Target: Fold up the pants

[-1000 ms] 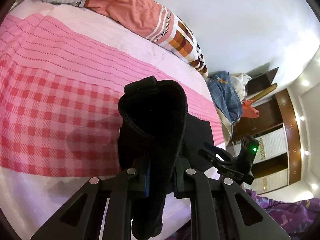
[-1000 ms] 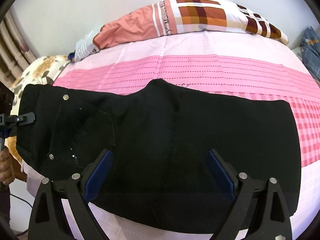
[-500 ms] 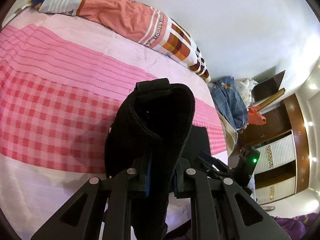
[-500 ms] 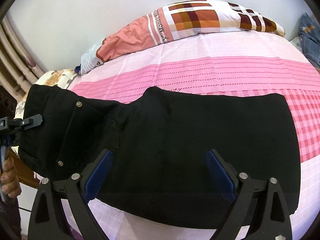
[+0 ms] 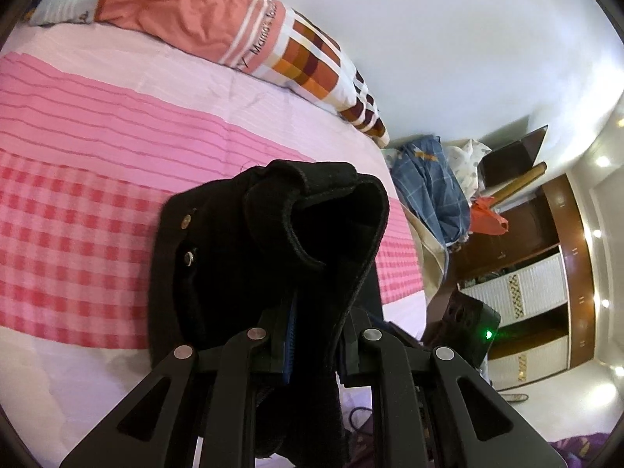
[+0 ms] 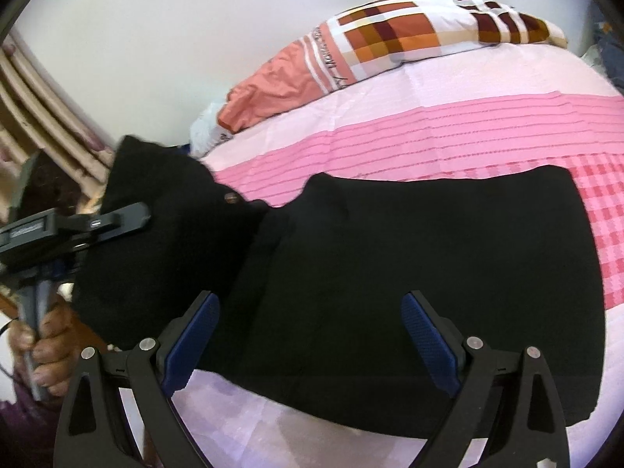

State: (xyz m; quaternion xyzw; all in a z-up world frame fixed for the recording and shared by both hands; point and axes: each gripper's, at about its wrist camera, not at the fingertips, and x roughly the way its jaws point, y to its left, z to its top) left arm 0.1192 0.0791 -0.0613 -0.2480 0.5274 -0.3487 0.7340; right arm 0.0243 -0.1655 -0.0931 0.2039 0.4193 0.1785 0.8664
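The black pants (image 6: 409,273) lie folded across the pink bed, their waist end lifted at the left. My left gripper (image 5: 314,347) is shut on the waistband (image 5: 312,218), which bunches up between its fingers and hides the pads. That same gripper (image 6: 113,220) shows in the right wrist view, held by a hand (image 6: 43,347), with the raised waist end draped behind it. My right gripper (image 6: 308,335) hovers open over the near edge of the pants, blue pads (image 6: 191,335) wide apart and nothing between them.
A pillow with an orange and check pattern (image 5: 241,35) lies at the head of the bed (image 5: 78,124). Beyond the bed's right side sit a heap of blue clothes (image 5: 429,183) and a brown wardrobe (image 5: 546,257). Curtains (image 6: 43,109) hang at the left.
The left gripper has carried the waist end up and toward the middle of the pants, lifting it off the bed. The right gripper has swung left and stayed open.
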